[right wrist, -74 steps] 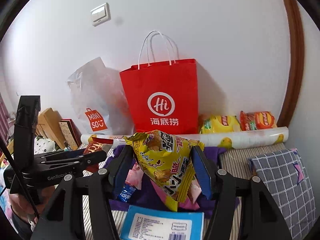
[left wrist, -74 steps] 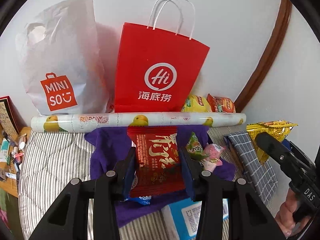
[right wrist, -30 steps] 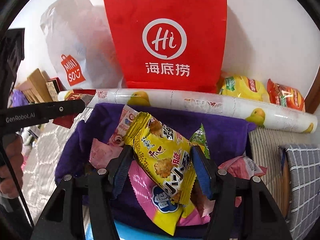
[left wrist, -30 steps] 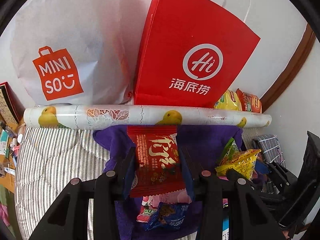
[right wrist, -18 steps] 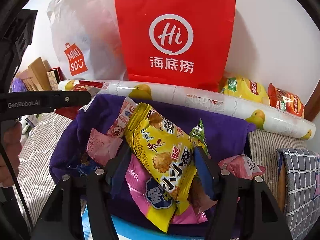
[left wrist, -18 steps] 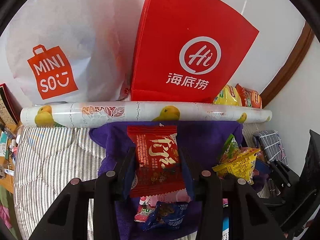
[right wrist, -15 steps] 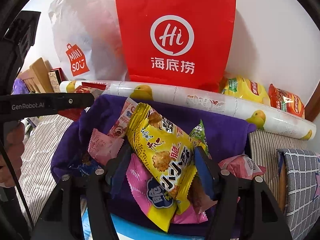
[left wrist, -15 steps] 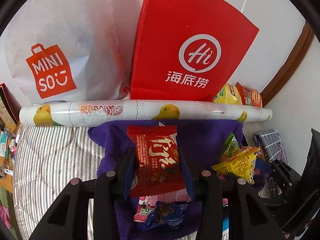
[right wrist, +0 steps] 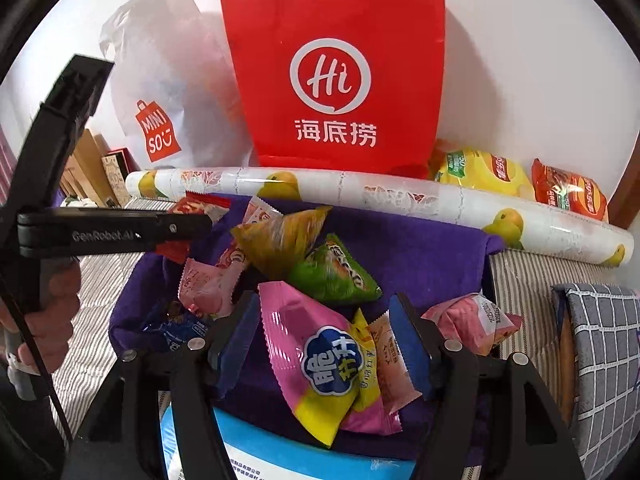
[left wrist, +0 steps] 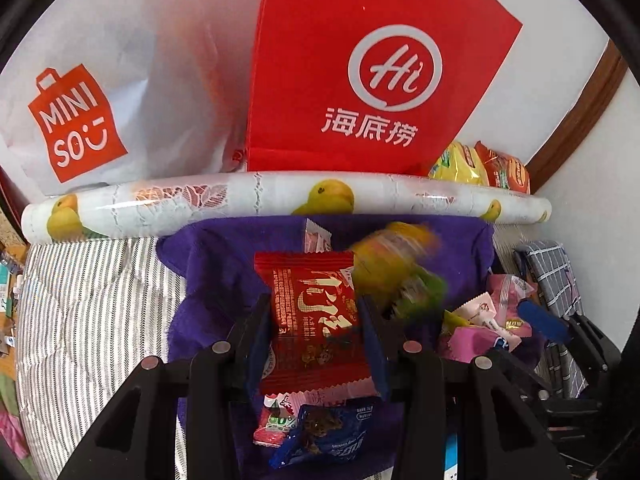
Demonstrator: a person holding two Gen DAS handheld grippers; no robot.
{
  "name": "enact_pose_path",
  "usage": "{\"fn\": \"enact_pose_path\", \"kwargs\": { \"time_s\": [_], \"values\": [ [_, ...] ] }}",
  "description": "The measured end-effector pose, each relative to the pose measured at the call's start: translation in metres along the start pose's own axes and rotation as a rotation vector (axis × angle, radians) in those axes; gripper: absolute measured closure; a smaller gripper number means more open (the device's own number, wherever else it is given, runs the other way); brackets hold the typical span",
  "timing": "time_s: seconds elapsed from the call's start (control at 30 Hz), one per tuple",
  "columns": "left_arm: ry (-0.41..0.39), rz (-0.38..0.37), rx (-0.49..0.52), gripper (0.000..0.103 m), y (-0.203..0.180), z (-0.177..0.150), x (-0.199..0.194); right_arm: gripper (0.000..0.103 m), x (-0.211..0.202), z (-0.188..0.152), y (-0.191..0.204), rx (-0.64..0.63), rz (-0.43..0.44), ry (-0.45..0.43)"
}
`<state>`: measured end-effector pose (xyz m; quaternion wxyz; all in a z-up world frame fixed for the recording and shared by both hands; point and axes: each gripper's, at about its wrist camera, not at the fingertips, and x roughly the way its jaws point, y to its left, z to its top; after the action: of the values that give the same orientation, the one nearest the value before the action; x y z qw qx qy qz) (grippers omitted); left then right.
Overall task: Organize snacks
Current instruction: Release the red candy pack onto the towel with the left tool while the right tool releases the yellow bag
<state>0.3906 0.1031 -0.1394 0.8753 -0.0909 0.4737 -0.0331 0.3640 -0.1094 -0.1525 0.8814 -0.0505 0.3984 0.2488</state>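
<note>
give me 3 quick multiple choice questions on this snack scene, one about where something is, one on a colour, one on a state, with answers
1. Where does the long fruit-print roll lie?
A. on top of the grey checked cushion
B. across the front of the two bags, behind the purple cloth
C. inside the red paper bag

2. What colour is the packet between the fingers of the left gripper?
A. red
B. blue
C. green

3. What is the state of the right gripper?
A. shut on the yellow snack bag
B. open, gripping nothing
C. shut on the roll

Answers:
1 B: the roll runs along the foot of the red paper bag and the white bag, with the purple cloth in front.
2 A: a red packet sits pinched there.
3 B: its fingers stand apart; the yellow snack bag lies beyond them on the cloth.
</note>
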Motion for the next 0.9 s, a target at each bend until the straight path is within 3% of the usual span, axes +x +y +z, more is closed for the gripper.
{"fn": "enact_pose_path", "kwargs": {
  "time_s": [0.27, 0.6, 0.83, 0.9],
  "values": [
    [0.039, -0.014, 0.002, 0.062, -0.005, -0.004, 0.011, 0.037, -0.016, 0.002, -0.005, 0.016, 0.012, -0.053],
    [0.071, -0.026, 0.015, 0.062, -0.011, -0.005, 0.015, 0.037, -0.011, 0.002, -0.011, 0.05, 0.018, -0.036],
    [0.061, -0.042, 0.023, 0.04, -0.015, -0.003, 0.009, 0.037, -0.007, 0.0, -0.012, 0.058, 0.023, -0.022],
    [0.053, -0.041, 0.031, 0.04, -0.018, -0.002, 0.006, 0.037, -0.006, 0.0, -0.012, 0.058, 0.023, -0.02]
  ]
}}
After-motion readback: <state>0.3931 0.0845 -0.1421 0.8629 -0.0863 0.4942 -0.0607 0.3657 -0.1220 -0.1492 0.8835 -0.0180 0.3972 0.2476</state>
